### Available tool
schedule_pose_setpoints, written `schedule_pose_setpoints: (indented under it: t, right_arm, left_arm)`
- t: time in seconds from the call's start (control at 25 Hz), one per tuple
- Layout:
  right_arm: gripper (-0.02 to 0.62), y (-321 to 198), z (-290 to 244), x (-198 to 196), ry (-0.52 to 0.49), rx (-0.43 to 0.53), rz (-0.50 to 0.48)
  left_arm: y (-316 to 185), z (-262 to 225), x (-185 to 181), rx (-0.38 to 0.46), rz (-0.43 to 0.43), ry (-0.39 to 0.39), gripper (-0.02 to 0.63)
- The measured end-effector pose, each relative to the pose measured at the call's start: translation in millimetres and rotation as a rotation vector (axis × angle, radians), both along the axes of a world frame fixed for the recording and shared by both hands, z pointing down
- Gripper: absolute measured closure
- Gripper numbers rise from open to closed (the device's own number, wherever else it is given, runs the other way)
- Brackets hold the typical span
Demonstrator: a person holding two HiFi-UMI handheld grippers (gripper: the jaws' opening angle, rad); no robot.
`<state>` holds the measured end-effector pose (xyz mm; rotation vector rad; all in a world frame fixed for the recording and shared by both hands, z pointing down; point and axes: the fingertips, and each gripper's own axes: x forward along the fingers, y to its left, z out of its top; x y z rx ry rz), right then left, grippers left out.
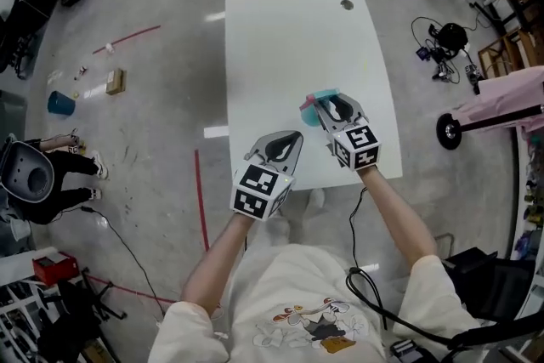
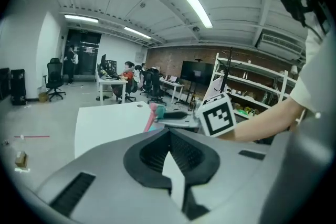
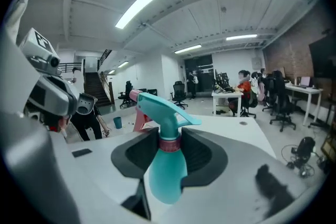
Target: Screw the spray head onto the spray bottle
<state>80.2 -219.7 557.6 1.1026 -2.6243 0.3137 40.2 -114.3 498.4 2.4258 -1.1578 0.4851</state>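
Note:
A teal spray bottle (image 3: 168, 170) with a teal spray head (image 3: 157, 105), pink trigger and pink collar stands upright between the jaws of my right gripper (image 3: 170, 139). The jaws are shut on the bottle at its neck, and the head sits on top of the neck. In the head view this right gripper (image 1: 327, 104) holds the spray bottle (image 1: 311, 116) over the near right part of the white table (image 1: 297, 38). My left gripper (image 1: 289, 140) hangs at the table's front edge, left of the bottle, shut and empty. From the left gripper (image 2: 169, 136) view, the bottle's spray head (image 2: 152, 113) is ahead.
The table has a round cable hole (image 1: 346, 4) at its far right. On the floor left of it lie a blue bucket (image 1: 59, 104), a small box (image 1: 116, 81) and red tape lines. A person (image 1: 51, 174) sits at the far left. Office chairs and desks stand beyond.

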Motion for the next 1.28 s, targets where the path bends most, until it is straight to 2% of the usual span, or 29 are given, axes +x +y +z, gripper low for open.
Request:
schedule_pose_setpoints:
  t: [0.08, 0.4, 0.6, 0.88, 0.96, 1.08, 1.28]
  right_arm:
    - [0.457, -2.8, 25.4, -4.8, -0.012, -0.031, 0.009]
    - [0.457, -3.3, 80.0, -18.3, 0.077, -0.010, 0.015]
    - [0.457, 2.5, 81.9, -29.9, 0.098, 0.027, -0.006]
    - [0.454, 11.1, 83.9, -36.2, 0.112, -0.006, -0.025]
    - [0.431, 13.1, 83.7, -36.9, 0.123, -0.028, -0.035]
    - [0.394, 19.6, 87.3, -21.8, 0.158, -0.076, -0.056]
    - [0.377, 43.3, 84.0, 15.9, 0.251, -0.141, -0.062]
  left_arm:
    - [-3.9, 8.4, 1.6, -0.029, 0.000, 0.029, 0.601]
    - [-13.7, 29.1, 0.3, -0.052, 0.006, -0.011, 0.601]
    - [-14.6, 36.5, -9.0, -0.057, 0.002, -0.024, 0.601]
    - [-12.8, 42.9, -15.7, -0.079, -0.024, -0.020, 0.600]
    - [-12.4, 41.5, -16.6, -0.079, -0.031, -0.011, 0.601]
    - [-11.4, 40.3, -6.7, -0.078, -0.030, -0.013, 0.601]
    - [-10.2, 20.8, -7.2, -0.057, -0.062, 0.018, 0.601]
